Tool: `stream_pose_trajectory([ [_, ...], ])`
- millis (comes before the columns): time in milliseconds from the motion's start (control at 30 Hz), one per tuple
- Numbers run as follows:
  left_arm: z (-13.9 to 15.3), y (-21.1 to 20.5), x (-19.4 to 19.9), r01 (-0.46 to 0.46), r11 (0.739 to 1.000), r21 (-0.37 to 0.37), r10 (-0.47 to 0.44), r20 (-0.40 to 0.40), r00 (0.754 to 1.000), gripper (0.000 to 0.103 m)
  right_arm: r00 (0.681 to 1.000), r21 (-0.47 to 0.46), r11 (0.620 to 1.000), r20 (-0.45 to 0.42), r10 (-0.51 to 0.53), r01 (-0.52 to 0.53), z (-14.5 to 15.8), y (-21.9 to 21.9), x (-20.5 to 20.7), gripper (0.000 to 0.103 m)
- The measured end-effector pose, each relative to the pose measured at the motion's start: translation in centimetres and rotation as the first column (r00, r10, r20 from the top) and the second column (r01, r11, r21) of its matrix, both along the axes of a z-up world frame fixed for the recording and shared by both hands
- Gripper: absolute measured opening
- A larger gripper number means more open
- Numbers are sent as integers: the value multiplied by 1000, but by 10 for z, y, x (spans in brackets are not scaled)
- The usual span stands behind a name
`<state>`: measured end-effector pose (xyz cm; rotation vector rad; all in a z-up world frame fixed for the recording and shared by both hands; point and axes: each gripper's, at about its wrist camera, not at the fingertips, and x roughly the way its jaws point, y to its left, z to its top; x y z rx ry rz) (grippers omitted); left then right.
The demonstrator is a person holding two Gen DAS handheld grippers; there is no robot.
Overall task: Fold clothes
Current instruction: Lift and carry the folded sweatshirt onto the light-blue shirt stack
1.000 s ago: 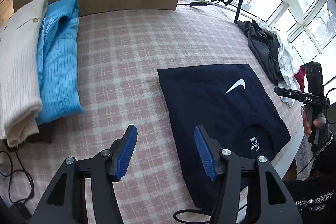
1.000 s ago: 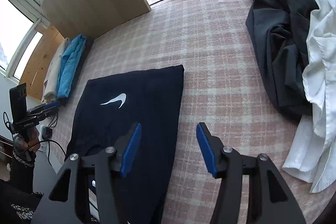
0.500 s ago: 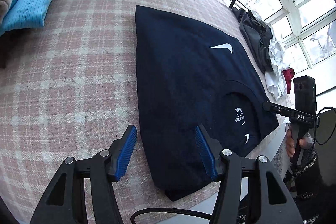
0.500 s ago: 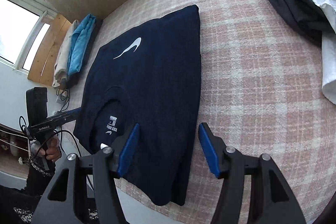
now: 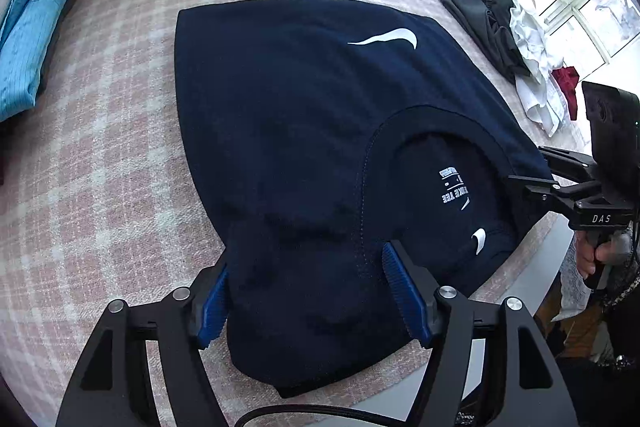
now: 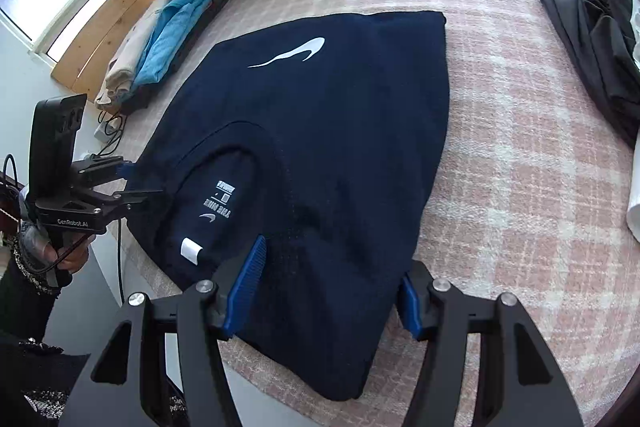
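A soft navy T-shirt (image 5: 288, 131) – folded, white swoosh up – lies flat on the pink plaid cloth (image 5: 120, 163). Left gripper (image 5: 306, 293), jaws just widened, straddles its near corner unclamped; right gripper (image 6: 332, 281) likewise apart over the other corner.

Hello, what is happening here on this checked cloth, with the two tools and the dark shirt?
A person is folding clothes with a two-finger tool in each hand. The navy T-shirt lies partly folded on the pink checked cloth, collar end towards the person. The left tool and the right tool each straddle a near corner of it, open, not yet gripping; the left tool's jaws have just been opening. Folded shirts lie stacked at one side, unfolded clothes at the other.
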<state>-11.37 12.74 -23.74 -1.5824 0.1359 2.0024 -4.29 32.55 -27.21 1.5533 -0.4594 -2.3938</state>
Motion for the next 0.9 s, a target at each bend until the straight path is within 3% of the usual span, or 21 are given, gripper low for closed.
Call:
stream_pose_trajectory([
  [67,2,6,2,8,1000,-14,-8,-27,1000,58,1000,7,1000,-15,18,-18,-1,-3,-1,58],
  [100,2,9,4,14,1000,-16,-15,-42,999,45,1000,9,1000,-20,16,-16,-2,-3,-2,53],
  [133,3,11,5,20,1000,-19,-21,-57,998,38,1000,12,1000,-24,9,-9,-3,-2,-2,37],
  [167,4,13,6,17,1000,-10,-18,-62,998,30,1000,15,1000,-28,3,-2,-4,-1,-3,30],
  [267,6,19,5,-5,1000,30,6,-50,999,22,1000,-45,999,-28,-2,1,-7,2,-5,26],
  [400,17,20,1,-46,989,140,46,0,999,19,1000,-227,974,-23,-21,15,-4,8,-10,22],
  [533,53,17,3,-39,966,254,47,-28,998,19,996,-346,937,-85,11,-40,22,-4,-24,20],
  [633,86,16,0,-9,945,326,34,-71,997,19,990,-375,922,-136,47,-96,46,-23,-41,20],
  [733,113,12,-12,-8,936,351,52,-118,992,18,983,-389,914,-176,49,-115,71,-38,-59,20],
  [800,128,-6,-23,-14,917,398,65,-116,991,18,977,-399,908,-209,46,-128,87,-46,-71,20],
  [900,159,-43,-39,9,914,405,68,-174,982,19,965,-381,912,-256,56,-154,114,-68,-93,19],
])
